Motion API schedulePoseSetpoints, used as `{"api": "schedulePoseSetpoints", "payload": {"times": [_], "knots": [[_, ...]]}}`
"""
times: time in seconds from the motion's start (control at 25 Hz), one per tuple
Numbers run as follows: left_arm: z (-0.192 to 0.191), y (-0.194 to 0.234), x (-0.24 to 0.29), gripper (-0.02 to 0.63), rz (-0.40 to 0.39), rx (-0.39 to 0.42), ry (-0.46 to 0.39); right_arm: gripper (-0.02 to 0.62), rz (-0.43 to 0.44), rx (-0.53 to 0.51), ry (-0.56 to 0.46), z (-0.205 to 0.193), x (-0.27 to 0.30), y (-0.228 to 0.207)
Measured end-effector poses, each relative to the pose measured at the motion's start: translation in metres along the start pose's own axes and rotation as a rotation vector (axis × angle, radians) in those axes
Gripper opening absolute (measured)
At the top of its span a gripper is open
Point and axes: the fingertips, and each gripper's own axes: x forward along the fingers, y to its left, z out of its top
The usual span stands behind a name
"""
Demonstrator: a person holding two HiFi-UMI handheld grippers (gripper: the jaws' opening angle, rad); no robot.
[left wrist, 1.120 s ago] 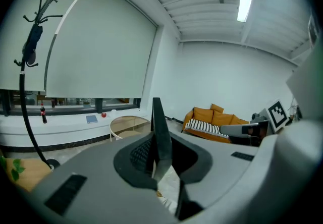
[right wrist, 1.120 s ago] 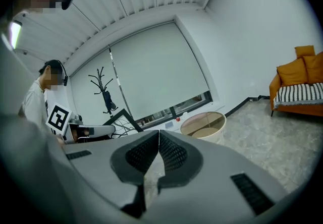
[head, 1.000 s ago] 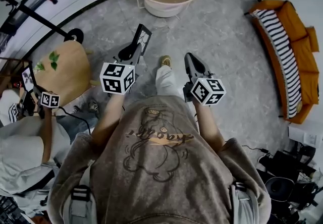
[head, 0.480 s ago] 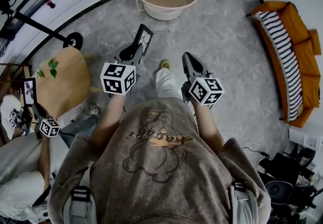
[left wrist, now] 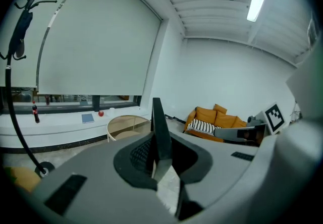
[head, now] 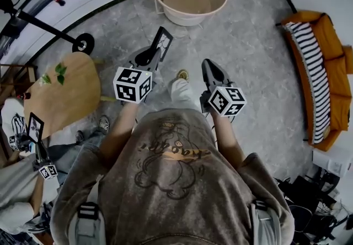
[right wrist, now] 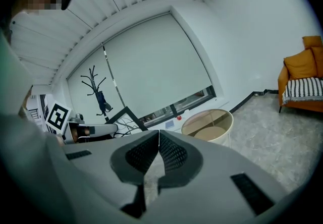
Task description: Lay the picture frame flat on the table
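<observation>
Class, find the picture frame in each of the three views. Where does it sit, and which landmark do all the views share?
Head view: the picture frame sits above centre, at the left claw's tip.
Left gripper view: the picture frame is dead centre, edge-on, gripped between the jaws.
Right gripper view: the picture frame is left of centre, in the middle distance.
Shared landmark: the round side table.

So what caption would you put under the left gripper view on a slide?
Left gripper clamps a picture frame edge-on, with a round table and orange sofa beyond.
</observation>
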Motion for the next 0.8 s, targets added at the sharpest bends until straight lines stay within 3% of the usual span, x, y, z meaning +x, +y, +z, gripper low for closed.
{"api": "schedulePoseSetpoints", "payload": {"times": [0.8], "knots": [[0.059,0.014,0.09,0.058,0.013,-0.015,0.015,0.02,0.027,0.007,0.018,0.07,0.064,-0.066]]}}
